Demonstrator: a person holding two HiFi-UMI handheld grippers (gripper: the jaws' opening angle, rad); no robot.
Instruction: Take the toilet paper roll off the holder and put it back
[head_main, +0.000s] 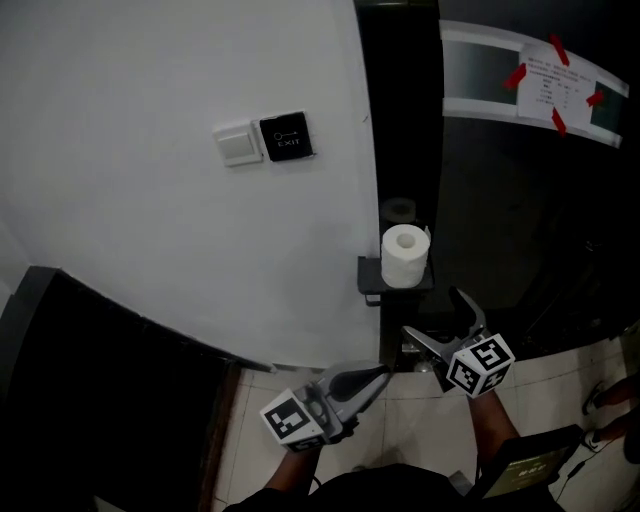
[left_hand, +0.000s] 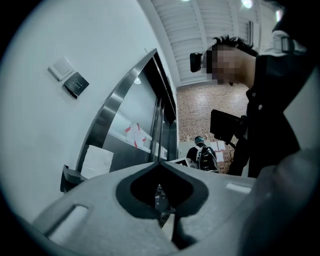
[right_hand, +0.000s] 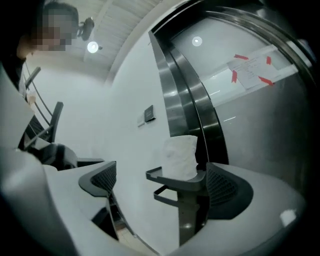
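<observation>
I see a white roll (head_main: 404, 256), black holder (head_main: 368, 278), white wall (head_main: 150, 80), black plate (head_main: 286, 137), red tape (head_main: 515, 75), pale tiled floor (head_main: 420, 425).

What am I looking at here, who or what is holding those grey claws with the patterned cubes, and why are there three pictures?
There is no robot here: a person holds a two-jaw gripper in each hand. The head view comes from a camera on the person's head, looking steeply down along a white wall. The other two pictures come from a camera that rides on each gripper and looks along its jaws. The cubes with square markers are simply parts of the grippers.

A toilet paper roll stands upright on a small dark holder by the edge of the wall. The right gripper has its jaws wide apart and is aimed at the roll, but it does not grip it. The left gripper has its jaws together with nothing between them. So neither gripper holds anything.
</observation>
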